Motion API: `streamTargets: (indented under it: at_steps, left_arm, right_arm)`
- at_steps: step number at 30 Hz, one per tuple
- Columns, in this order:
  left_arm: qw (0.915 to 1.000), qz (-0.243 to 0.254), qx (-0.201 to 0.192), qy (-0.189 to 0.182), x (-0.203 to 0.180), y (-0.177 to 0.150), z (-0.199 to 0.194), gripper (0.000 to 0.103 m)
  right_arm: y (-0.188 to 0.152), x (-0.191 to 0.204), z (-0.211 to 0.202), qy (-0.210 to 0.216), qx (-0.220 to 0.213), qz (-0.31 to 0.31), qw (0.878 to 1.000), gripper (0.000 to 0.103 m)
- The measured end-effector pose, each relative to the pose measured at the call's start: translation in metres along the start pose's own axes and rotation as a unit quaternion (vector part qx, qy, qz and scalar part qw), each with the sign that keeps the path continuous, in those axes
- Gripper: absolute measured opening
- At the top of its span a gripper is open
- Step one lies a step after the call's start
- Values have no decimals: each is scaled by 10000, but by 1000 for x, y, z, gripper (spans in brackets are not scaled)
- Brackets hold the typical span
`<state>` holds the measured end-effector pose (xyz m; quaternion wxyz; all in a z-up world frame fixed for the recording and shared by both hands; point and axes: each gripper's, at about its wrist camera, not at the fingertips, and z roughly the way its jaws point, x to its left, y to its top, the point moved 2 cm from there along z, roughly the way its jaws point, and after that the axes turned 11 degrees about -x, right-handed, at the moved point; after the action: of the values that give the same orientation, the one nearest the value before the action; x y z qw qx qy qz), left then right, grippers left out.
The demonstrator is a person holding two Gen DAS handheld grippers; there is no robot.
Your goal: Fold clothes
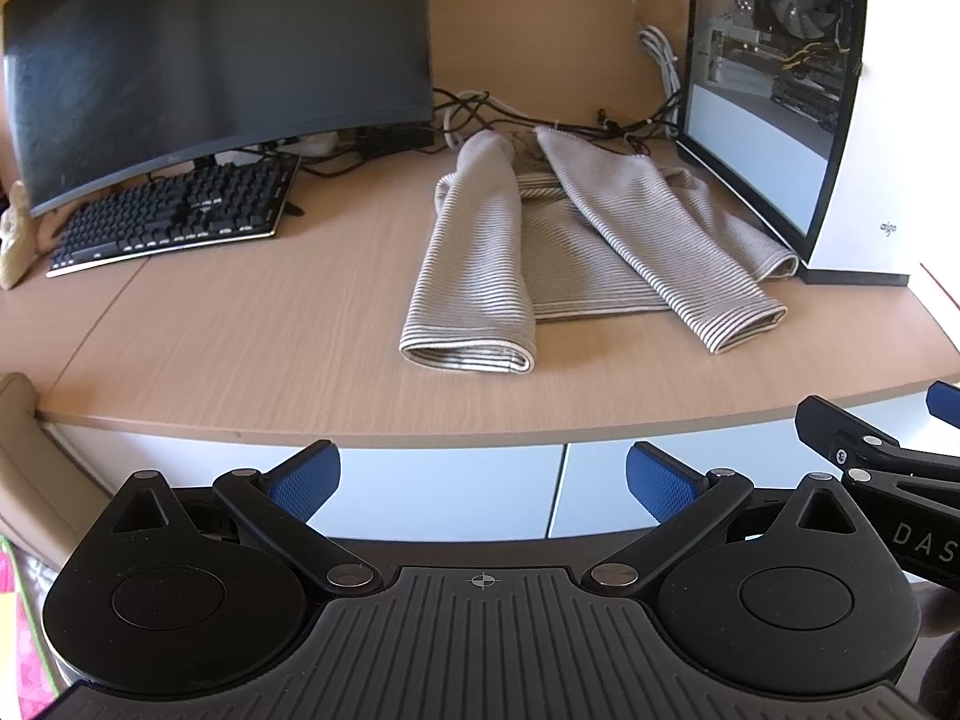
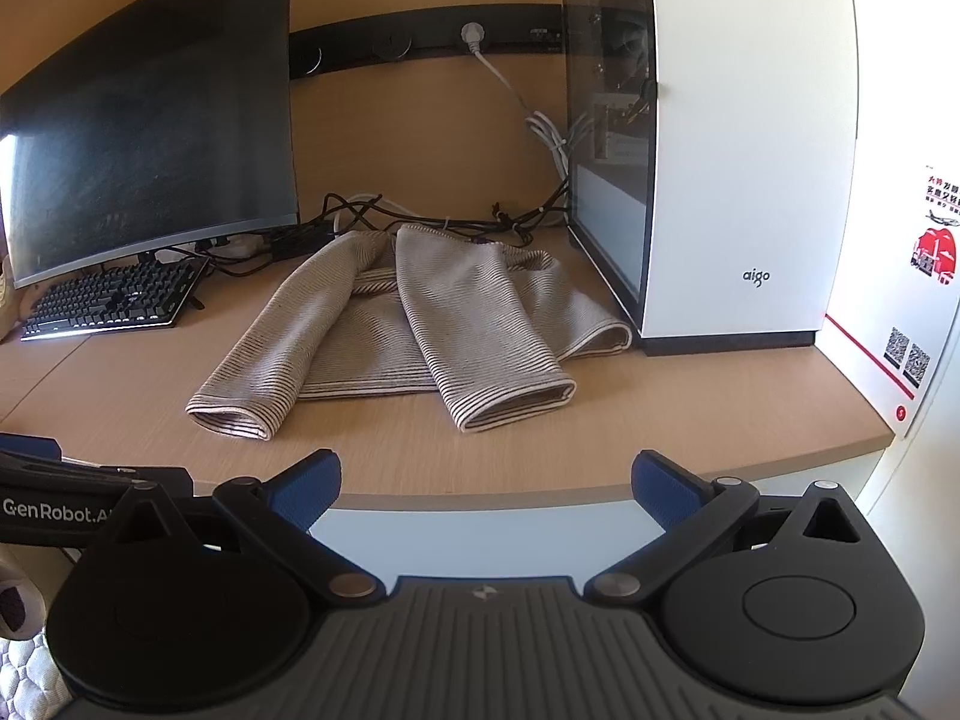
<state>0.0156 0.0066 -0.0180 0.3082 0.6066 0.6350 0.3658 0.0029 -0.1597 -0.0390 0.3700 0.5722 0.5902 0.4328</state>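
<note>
A grey striped long-sleeved top lies on the wooden desk, both sleeves folded forward over its body, cuffs toward me. It also shows in the right wrist view. My left gripper is open and empty, held in front of the desk's front edge, short of the top. My right gripper is open and empty, also in front of the desk edge. Its black arm shows at the right of the left wrist view.
A curved monitor and black keyboard stand at the desk's left. A white PC case stands at the right, touching the top's edge. Tangled cables lie behind the top. A white drawer front is below the desk.
</note>
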Motion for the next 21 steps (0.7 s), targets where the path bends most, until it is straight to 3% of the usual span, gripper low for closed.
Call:
streamTargets:
  at_steps: [14,21]
  left_arm:
    - [9999,-84,142,-6,2,-3,10,103]
    - [9995,-139,276,-99,4,-5,19,103]
  right_arm:
    - [-3,2,9,9,125,-27,9999,103]
    - [-8,1,24,29,396,52,9992,103]
